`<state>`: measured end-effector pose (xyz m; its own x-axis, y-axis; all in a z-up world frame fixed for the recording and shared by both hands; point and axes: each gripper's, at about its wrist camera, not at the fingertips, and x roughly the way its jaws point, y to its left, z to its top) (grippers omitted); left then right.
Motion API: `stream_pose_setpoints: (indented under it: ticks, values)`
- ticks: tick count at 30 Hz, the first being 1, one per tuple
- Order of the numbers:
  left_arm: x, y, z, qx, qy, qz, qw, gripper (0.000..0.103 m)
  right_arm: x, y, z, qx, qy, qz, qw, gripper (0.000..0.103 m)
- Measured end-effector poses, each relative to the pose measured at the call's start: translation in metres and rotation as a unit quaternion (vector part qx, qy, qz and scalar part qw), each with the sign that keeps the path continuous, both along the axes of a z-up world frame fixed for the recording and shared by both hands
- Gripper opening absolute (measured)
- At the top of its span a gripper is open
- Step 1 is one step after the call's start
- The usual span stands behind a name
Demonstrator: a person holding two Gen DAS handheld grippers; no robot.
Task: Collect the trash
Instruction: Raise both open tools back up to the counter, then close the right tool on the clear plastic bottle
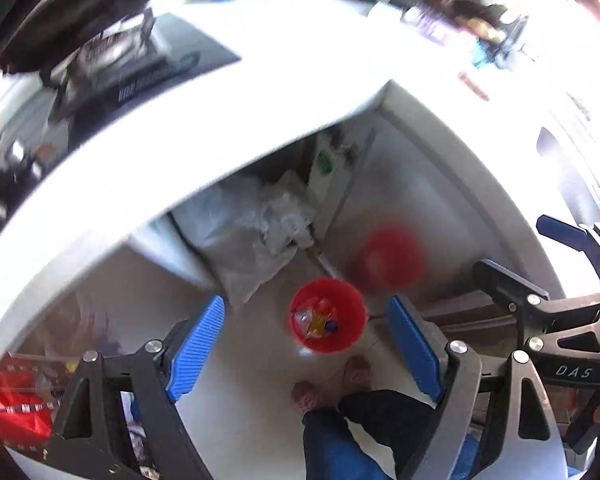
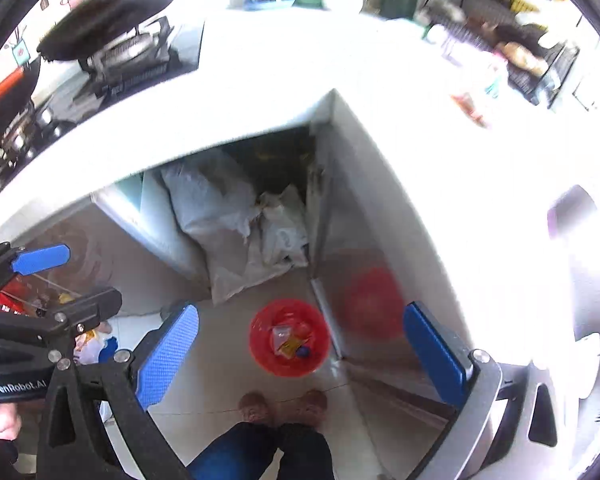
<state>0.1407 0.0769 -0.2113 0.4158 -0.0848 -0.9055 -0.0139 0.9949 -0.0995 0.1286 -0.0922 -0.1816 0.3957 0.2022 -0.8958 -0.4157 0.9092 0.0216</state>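
My left tongs [image 1: 306,344]: jaws spread wide, blue ribbed pads apart, nothing between them but the view down to the floor.
My right tongs [image 2: 300,354]: jaws at their widest and empty, pads clear of everything. In the left wrist view they show at the right edge [image 1: 540,248], beside the left pair and not touching it.
Red bin [image 2: 289,337]: stands upright on the pale floor, far below both pairs of tongs, just in front of my shoes [image 2: 283,405]. Its rim is round and open to the top.
Trash in the bin [image 2: 290,342]: a clear wrapper, something yellow-orange and a small blue cap lie at the bottom; I cannot tell more of them.
Counter edge [image 2: 172,132]: the white worktop runs in a broad band across the top of both views and turns a corner above the bin.
Cabinet side [image 2: 364,216]: a glossy grey panel drops from that corner to the floor, right beside the bin, and carries the bin's blurred red reflection.
Recess under the counter [image 2: 236,216]: filled with pale sacks and crumpled plastic bags that reach down to the floor, near the bin's far side.
Open floor [image 2: 220,364]: bare tile around the bin's near side and left.
Left margin [image 1: 16,404]: a red package and clutter low down, well apart from the bin.
Stove [image 2: 128,60]: a dark pan sits on it, on the counter, far left.
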Motion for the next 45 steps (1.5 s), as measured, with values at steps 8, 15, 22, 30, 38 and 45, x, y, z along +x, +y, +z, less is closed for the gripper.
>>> stream_pose_setpoints:
  ticks: [8,15,22,30,38,45]
  values:
    - [0.013,-0.029,0.059,0.011,-0.045,-0.033,0.9984,0.084,0.005,-0.027,0.054,-0.001,-0.039,-0.050,0.998,0.102]
    - [0.036,-0.054,0.088,0.021,-0.068,-0.062,0.9955,0.087,0.012,-0.049,0.081,-0.006,-0.058,-0.092,0.994,0.102]
    - [0.069,-0.082,0.110,0.037,-0.084,-0.093,0.9915,0.088,0.035,-0.071,0.099,-0.003,-0.062,-0.127,0.990,0.102]
    - [0.136,-0.109,0.116,0.053,-0.094,-0.115,0.9875,0.093,0.088,-0.090,0.103,-0.005,-0.062,-0.145,0.987,0.102]
    - [0.221,-0.140,0.112,0.067,-0.094,-0.129,0.9848,0.095,0.159,-0.113,0.095,-0.006,-0.049,-0.162,0.986,0.102]
    - [0.291,-0.161,0.107,0.063,-0.081,-0.124,0.9869,0.095,0.224,-0.128,0.091,-0.006,-0.039,-0.162,0.986,0.102]
